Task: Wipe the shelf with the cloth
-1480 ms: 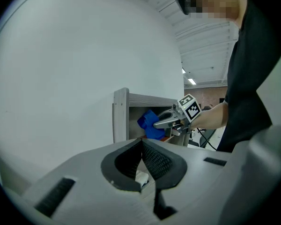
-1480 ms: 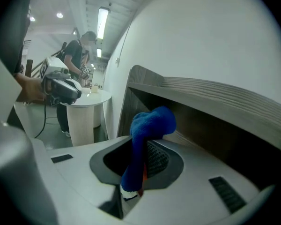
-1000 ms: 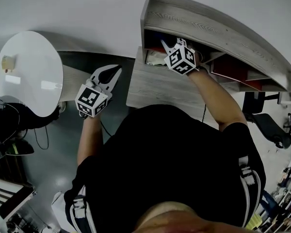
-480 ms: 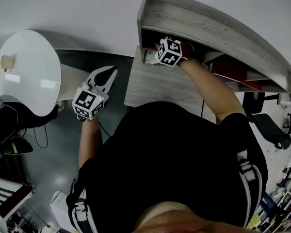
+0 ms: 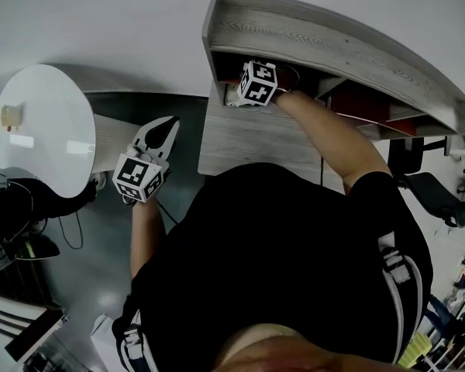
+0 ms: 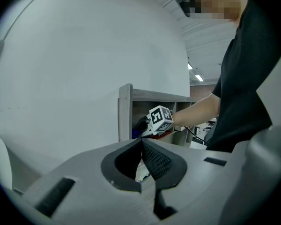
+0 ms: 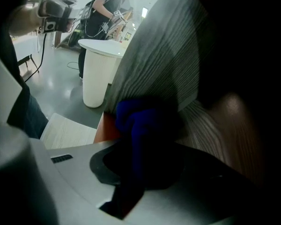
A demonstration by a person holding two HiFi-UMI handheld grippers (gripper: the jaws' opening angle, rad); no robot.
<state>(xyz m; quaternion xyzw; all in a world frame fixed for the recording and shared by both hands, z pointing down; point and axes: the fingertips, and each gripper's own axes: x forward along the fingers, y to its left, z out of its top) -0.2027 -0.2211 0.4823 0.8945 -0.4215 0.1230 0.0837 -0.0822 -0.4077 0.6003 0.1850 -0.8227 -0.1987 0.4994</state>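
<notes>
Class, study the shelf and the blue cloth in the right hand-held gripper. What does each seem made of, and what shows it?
Shelf: probably grey wood or wood-effect laminate, matt; streaky grain lines run along its boards.
Cloth: soft blue fabric, exact weave unclear; it bunches in rounded folds between the jaws.

Grey grain, one blue patch

The shelf (image 5: 333,41) is pale grey wood grain with red panels (image 5: 364,103) inside, and the cloth (image 7: 140,118) is deep blue. Left gripper (image 5: 161,134) and right gripper (image 7: 143,153) are light grey, their cubes (image 5: 257,84) black-and-white squares. Table (image 5: 43,122) white, shirt (image 5: 279,262) black.
</notes>
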